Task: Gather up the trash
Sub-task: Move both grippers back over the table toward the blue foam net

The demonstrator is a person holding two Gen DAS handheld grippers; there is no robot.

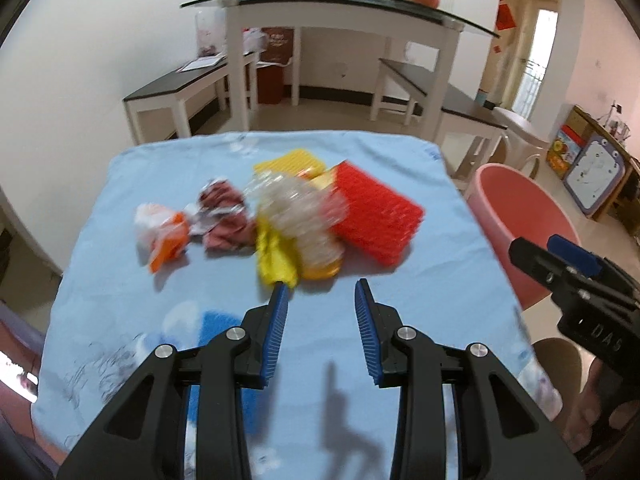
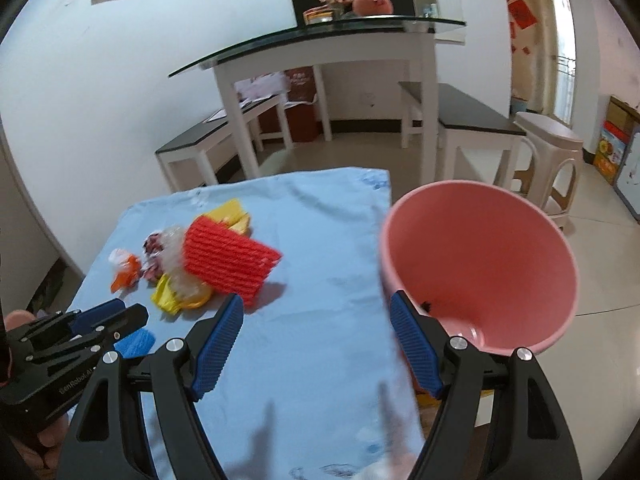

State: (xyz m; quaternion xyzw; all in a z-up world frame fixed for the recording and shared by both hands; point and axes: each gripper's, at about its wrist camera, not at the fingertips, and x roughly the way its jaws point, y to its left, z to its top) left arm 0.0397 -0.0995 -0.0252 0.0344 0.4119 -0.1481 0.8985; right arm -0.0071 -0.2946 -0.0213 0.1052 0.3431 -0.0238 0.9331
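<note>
Left claw (image 1: 321, 294): hovering half-wide, holding nothing, near the yellow wrapper (image 1: 276, 256).
Right claw (image 2: 317, 312): standing wide, empty.
Pink bin (image 2: 480, 264): sitting right of the worktop (image 2: 320, 240).

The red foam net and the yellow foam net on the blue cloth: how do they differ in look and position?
The red foam net lies nearer the pink bucket; the yellow foam net lies behind it, farther from the camera. The red one shows fully, while the yellow one is partly hidden by it. The red one looks larger from here. Both have a ribbed mesh surface and rest on the blue cloth, touching the same trash pile.
</note>
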